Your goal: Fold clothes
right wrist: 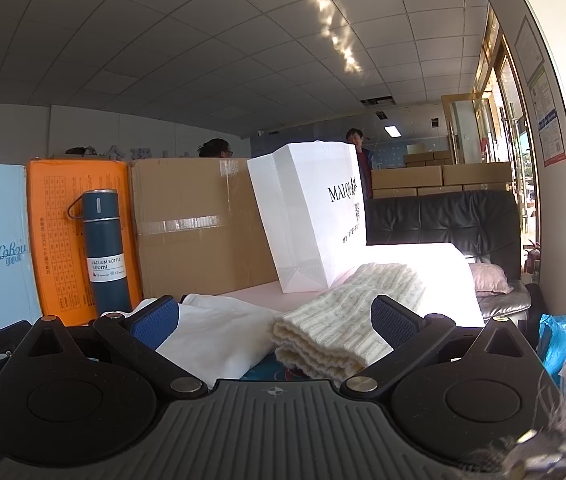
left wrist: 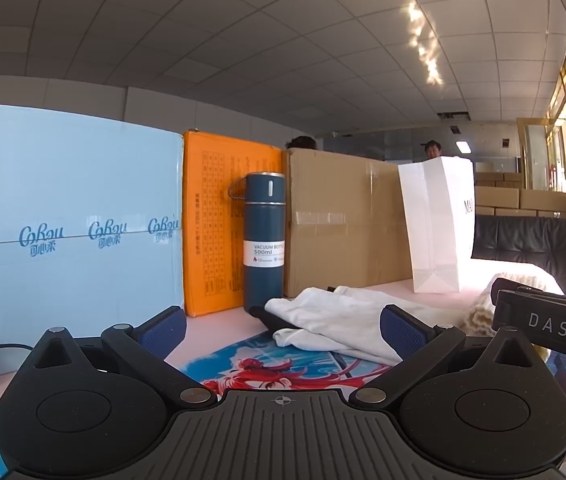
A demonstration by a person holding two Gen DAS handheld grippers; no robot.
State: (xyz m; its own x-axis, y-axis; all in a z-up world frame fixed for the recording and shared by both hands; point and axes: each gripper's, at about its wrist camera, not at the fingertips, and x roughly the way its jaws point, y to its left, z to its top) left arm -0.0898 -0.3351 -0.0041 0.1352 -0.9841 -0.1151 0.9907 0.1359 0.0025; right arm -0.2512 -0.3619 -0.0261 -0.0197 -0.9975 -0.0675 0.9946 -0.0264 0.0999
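A white garment (left wrist: pixel 335 320) lies crumpled on the table just ahead of my left gripper (left wrist: pixel 283 324), which is open and empty with its blue pads wide apart. The same white garment (right wrist: pixel 219 336) shows in the right wrist view, left of a folded cream knit sweater (right wrist: pixel 347 320). My right gripper (right wrist: pixel 271 320) is open and empty, low over the table, with both garments lying between and ahead of its pads. The right gripper's body (left wrist: pixel 551 324) shows at the right edge of the left wrist view, in front of the cream sweater (left wrist: pixel 479 312).
A blue vacuum bottle (left wrist: pixel 263 240) stands behind the white garment, against an orange box (left wrist: pixel 215 220), a light blue box (left wrist: pixel 71 220) and a cardboard box (left wrist: pixel 343 220). A white paper bag (right wrist: pixel 315 216) stands behind the sweater. A printed mat (left wrist: pixel 283 368) covers the table. A black sofa (right wrist: pixel 443 220) stands behind.
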